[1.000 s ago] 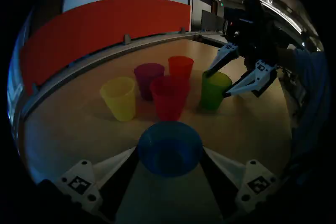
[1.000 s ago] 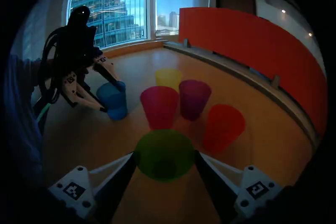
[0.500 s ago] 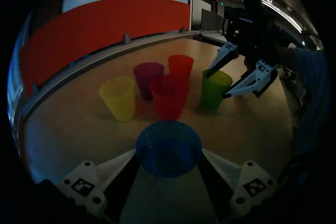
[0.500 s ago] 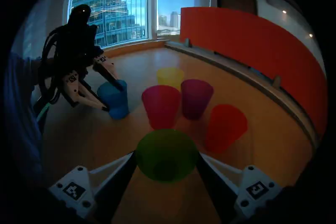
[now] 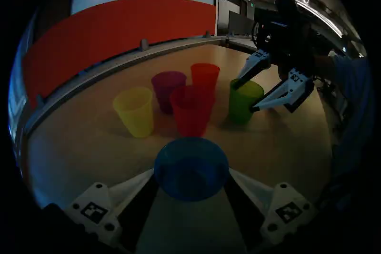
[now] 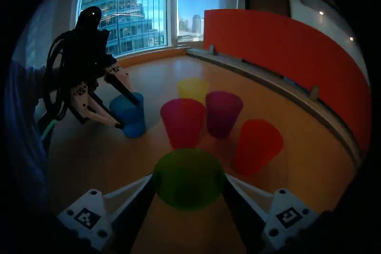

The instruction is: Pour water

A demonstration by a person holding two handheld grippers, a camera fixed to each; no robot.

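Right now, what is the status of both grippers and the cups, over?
Left gripper shut on blue cup. Right gripper shut on green cup. Both cups upright, no pour yet. Yellow cup, purple cup, red cup, orange cup stand close by.

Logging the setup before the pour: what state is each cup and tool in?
blue cup: upright, gripped
green cup: upright, gripped
yellow cup: upright, free on the table
purple cup: upright, free
red cup: upright, free
orange cup: upright, free
left tool: closed on the blue cup
right tool: closed on the green cup
Water in any cup: cannot tell.
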